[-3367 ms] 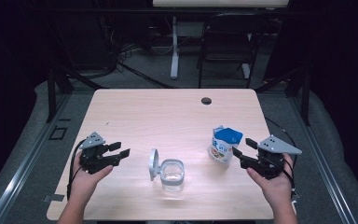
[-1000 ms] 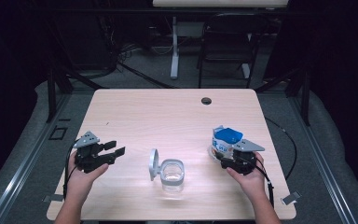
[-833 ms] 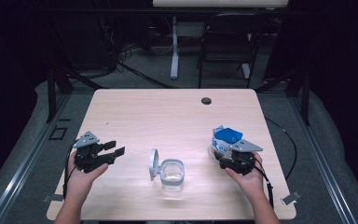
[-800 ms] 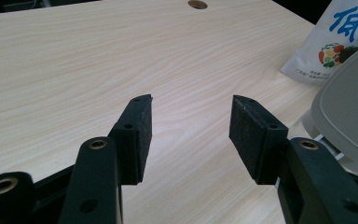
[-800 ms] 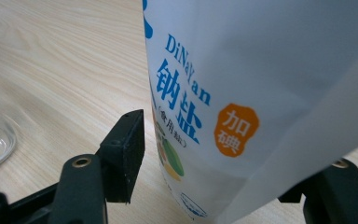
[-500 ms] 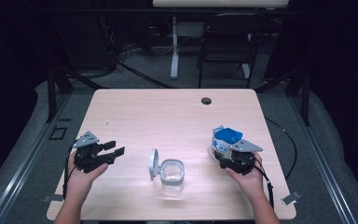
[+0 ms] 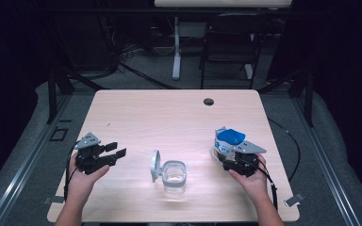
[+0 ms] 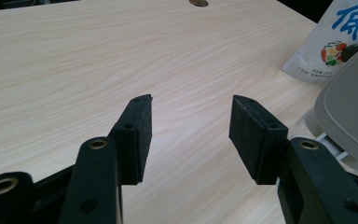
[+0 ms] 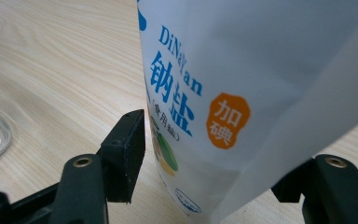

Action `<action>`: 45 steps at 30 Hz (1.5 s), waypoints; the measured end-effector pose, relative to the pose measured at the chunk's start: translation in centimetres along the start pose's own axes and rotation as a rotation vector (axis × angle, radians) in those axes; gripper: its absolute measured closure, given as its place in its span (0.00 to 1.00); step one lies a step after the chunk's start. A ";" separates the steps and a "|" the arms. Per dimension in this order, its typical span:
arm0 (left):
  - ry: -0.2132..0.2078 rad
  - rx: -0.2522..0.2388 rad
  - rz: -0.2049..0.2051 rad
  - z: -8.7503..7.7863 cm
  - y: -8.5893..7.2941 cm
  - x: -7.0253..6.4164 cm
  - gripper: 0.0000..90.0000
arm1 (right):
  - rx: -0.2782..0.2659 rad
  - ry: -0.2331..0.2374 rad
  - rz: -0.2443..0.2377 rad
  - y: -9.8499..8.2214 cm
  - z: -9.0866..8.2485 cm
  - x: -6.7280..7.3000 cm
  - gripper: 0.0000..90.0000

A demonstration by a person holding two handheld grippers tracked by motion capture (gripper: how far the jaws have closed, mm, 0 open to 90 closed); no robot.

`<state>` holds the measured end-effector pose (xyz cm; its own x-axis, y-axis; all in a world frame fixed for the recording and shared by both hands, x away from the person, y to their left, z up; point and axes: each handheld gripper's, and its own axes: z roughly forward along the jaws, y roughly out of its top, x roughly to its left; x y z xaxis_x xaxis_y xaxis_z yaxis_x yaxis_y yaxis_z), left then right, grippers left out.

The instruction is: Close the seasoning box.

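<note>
Pale wood fills my near field: the table [image 7: 169, 113] carries everything I'm working with. Closest to me, at the left, my left gripper [image 7: 113, 156] sits low over the wood with its jaws spread wide and nothing but bare table between them, as the left gripper view [image 8: 189, 135] confirms. At the right, my right gripper [image 7: 225, 162] is up against the salt bag [image 7: 227, 143]. In the right gripper view the bag [image 9: 242, 93] stands between the jaws; I see a gap between the left pad and the bag, and the bag hides the other pad, so I cannot tell whether it is gripped. Between my hands stands the clear glass container [image 7: 173, 176], its round lid [image 7: 155, 165] tipped up at its left side. The bag is upright near the right edge, white with a blue top. Farther off, a dark round hole [image 7: 209, 101] marks the table's far edge.
</note>
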<state>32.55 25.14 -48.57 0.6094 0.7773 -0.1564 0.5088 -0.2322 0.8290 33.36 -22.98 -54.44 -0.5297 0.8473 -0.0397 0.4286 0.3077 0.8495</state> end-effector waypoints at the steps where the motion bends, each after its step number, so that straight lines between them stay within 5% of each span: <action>1: 0.001 -0.001 0.002 0.0 0.0 0.0 0.55 | -0.001 0.002 0.004 0.0 0.0 0.0 0.42; 14: 0.002 -0.001 0.001 0.0 0.0 0.0 0.55 | 0.023 0.007 0.032 -1.3 0.4 -0.3 0.42; 21: 0.006 -0.009 -0.002 -0.2 0.0 0.1 0.55 | -0.016 0.028 0.064 -1.4 0.8 -0.2 0.43; 31: 0.006 -0.006 -0.002 -0.1 0.0 0.1 0.55 | 0.027 0.032 0.052 -2.7 1.5 -0.2 0.42; 45: 0.009 0.005 0.000 0.0 -0.1 0.2 0.55 | -0.025 0.017 0.062 -2.6 2.1 -0.1 0.44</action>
<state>32.64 25.34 -48.69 0.6042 0.7823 -0.1513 0.5118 -0.2355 0.8262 33.88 -22.97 -57.77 -0.5147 0.8571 0.0223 0.4430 0.2436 0.8628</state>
